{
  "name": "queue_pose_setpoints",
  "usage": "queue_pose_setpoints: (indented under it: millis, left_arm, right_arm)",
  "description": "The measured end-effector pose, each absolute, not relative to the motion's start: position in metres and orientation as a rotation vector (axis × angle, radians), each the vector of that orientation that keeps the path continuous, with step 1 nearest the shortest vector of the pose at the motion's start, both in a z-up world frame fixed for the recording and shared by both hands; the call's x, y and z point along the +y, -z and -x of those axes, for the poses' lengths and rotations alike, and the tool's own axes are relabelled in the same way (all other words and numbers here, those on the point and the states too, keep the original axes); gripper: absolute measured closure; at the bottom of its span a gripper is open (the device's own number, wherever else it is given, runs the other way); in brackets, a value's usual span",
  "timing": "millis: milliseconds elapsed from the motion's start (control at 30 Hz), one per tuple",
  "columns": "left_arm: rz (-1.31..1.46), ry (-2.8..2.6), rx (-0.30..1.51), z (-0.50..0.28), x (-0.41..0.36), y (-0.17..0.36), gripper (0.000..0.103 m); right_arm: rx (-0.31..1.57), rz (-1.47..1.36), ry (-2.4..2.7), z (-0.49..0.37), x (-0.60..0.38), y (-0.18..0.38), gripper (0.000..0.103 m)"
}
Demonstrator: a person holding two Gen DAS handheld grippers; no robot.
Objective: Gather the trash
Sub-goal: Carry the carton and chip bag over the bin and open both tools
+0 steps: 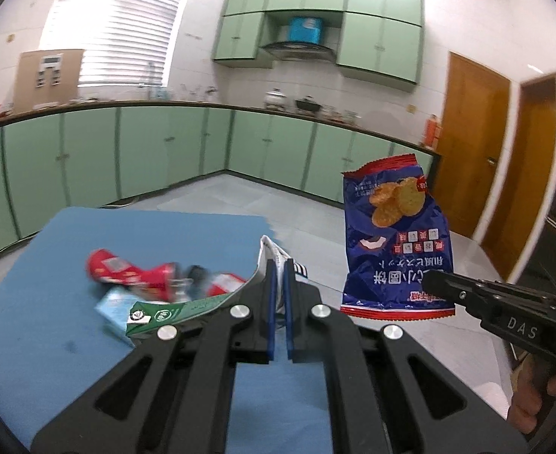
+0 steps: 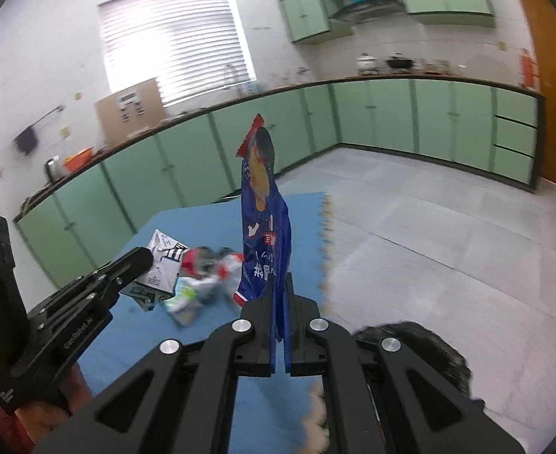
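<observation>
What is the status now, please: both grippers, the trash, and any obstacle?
Left gripper shut on milk carton. Right gripper shut on blue snack bag, held above blue mat. Red wrappers on mat. No obstacle seen.

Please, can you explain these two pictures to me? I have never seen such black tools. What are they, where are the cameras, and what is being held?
There is no robot here: a person holds one two-finger tool in each hand, and a wide-angle camera sits on each, looking along its fingers. The left gripper is closed on a flattened white and green carton. The right gripper is closed on a blue snack bag, held up by its lower edge. On the blue mat lies more trash, including a crushed red can.
</observation>
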State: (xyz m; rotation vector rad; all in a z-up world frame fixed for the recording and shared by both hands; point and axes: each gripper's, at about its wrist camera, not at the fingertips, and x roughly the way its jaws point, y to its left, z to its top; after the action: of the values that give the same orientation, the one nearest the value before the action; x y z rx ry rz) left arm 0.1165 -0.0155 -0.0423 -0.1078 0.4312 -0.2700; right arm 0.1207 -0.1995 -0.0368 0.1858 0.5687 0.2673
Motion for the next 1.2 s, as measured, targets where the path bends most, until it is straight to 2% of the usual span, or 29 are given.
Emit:
queue_pose_setpoints:
  millis: [400, 833, 967, 1033, 1133, 1200]
  left_arm:
    - [0.085, 0.517, 0.467, -0.138, -0.134, 0.076, 0.101]
    - [0.046, 0.6, 0.598, -0.177, -0.184, 0.142, 0.099]
    - [0.054, 0.588, 0.629, -0.187, -0.182, 0.149, 0.083]
    - [0.062, 0.581, 0.641, -0.19, -0.18, 0.151, 0.083]
    - [0.075, 0.561, 0.642, -0.193, -0.173, 0.148, 0.077]
    - [0.085, 0.546, 0.634, -0.193, -0.166, 0.142, 0.064]
  right_arm:
    - [0.597, -0.229, -0.015, -0.088, -0.297, 0.066, 0.1]
    - [0.744, -0.297, 0.061, -0.115, -0.336, 0.141, 0.099]
    - [0.801, -0.317, 0.068, -0.126, -0.342, 0.161, 0.085]
    - [0.81, -0.311, 0.074, -0.127, -0.342, 0.165, 0.081]
    - [0.81, -0.315, 0.083, -0.124, -0.342, 0.165, 0.066]
    - [0.795, -0.31, 0.089, -0.122, -0.342, 0.161, 0.054]
